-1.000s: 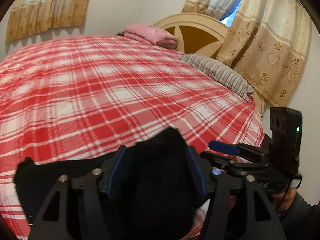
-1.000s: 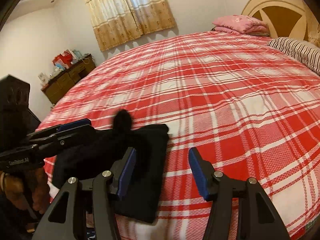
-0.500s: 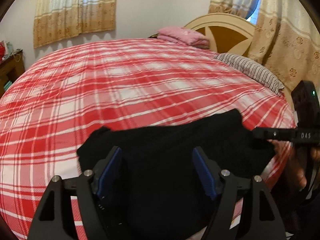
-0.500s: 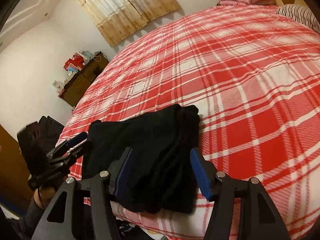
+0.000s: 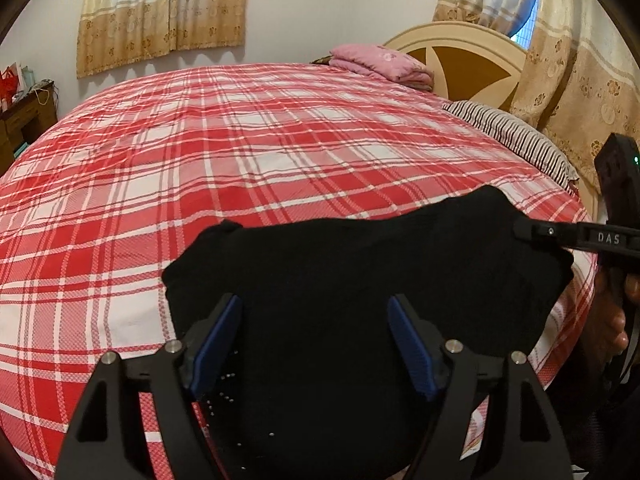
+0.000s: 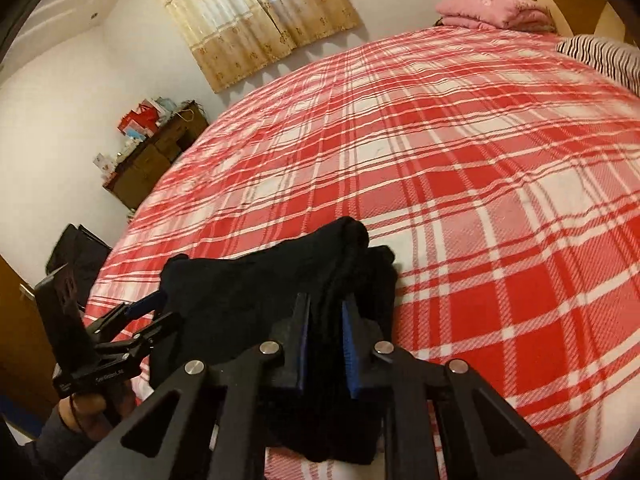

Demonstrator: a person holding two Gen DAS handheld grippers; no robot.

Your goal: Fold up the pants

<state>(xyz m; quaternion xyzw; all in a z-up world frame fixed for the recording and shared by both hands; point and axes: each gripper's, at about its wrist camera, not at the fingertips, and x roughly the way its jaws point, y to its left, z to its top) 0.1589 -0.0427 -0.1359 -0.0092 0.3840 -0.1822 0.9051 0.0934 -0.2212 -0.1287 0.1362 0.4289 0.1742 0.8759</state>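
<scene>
My right gripper is closing on the bundled black fabric pants; my left gripper gapes wide over them; more folding looks needed

Each gripper has black angular arms, blue finger pads and silver screws. The right gripper carries white lettering ("DAS").

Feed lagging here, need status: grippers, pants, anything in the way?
Right gripper closing on pants edge. Left gripper open over them, no grip. Pants bunched at near edge of bed. Nothing in the way.
</scene>
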